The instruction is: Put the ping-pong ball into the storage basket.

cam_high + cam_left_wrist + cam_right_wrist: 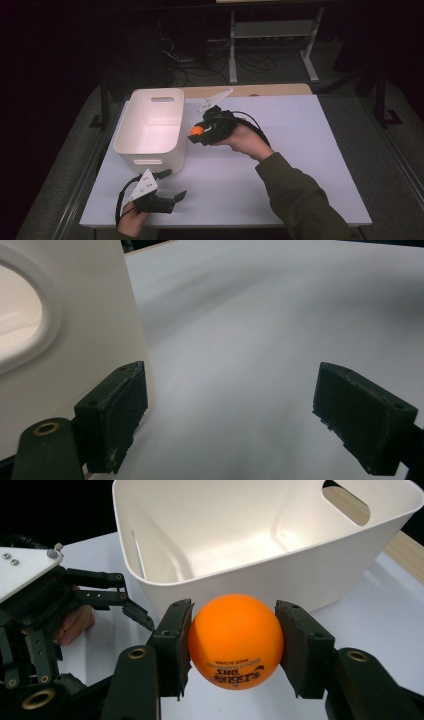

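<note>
Right gripper view: an orange ball (236, 641) clamped between the two black fingers (172, 642).

The ball is round, so it has no long axis; its printed lettering sits low on the near face and reads upside down. It hangs above the white table (300, 160), just beside the near wall of the white bin (260, 575), outside it. The right gripper (196, 134) points toward the bin. The left gripper (172, 185) rests near the table's front edge, its fingers spread wide with nothing between them, one close against the bin's end wall below the handle hole (15, 320).
</note>
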`<state>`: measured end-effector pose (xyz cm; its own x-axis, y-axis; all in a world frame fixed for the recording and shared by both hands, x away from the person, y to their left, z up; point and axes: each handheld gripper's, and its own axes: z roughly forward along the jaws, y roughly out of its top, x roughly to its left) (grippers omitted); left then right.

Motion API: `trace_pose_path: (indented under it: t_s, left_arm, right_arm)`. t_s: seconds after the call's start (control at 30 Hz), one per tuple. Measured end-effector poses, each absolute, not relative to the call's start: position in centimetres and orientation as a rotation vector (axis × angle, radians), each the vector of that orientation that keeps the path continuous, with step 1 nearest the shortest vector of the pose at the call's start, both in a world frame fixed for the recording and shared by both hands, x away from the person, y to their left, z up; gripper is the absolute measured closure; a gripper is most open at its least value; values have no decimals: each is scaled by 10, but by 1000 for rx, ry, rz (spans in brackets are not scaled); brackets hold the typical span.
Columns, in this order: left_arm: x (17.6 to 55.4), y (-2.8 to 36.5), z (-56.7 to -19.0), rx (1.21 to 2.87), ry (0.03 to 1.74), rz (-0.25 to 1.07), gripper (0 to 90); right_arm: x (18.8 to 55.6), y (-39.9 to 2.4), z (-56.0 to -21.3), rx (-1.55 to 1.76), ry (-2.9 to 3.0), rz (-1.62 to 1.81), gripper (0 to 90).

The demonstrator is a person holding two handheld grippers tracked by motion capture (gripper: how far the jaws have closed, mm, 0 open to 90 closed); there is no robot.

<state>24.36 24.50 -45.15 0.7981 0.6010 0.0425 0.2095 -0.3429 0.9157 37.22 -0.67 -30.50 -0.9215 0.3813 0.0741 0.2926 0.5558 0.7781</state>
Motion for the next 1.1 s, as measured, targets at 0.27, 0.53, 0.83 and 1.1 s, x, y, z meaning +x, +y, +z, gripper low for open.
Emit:
trace_pose_path:
  t_s: [0.27,0.53,0.83,1.1]
  left_arm:
    - [244,245,-451,1916,611,459,142]
    - [244,245,-451,1915,612,459,141]
    - [243,245,-451,1915,611,460,141]
    - [243,245,-451,1914,609,460,141]
  right_arm:
    - [377,-6,-297,592,2670,1321,496]
    - [381,-3,-290,579,2658,1336,496]
    - [383,8,-284,569,2662,1345,496]
    - [387,19,-282,554,2670,1342,496]
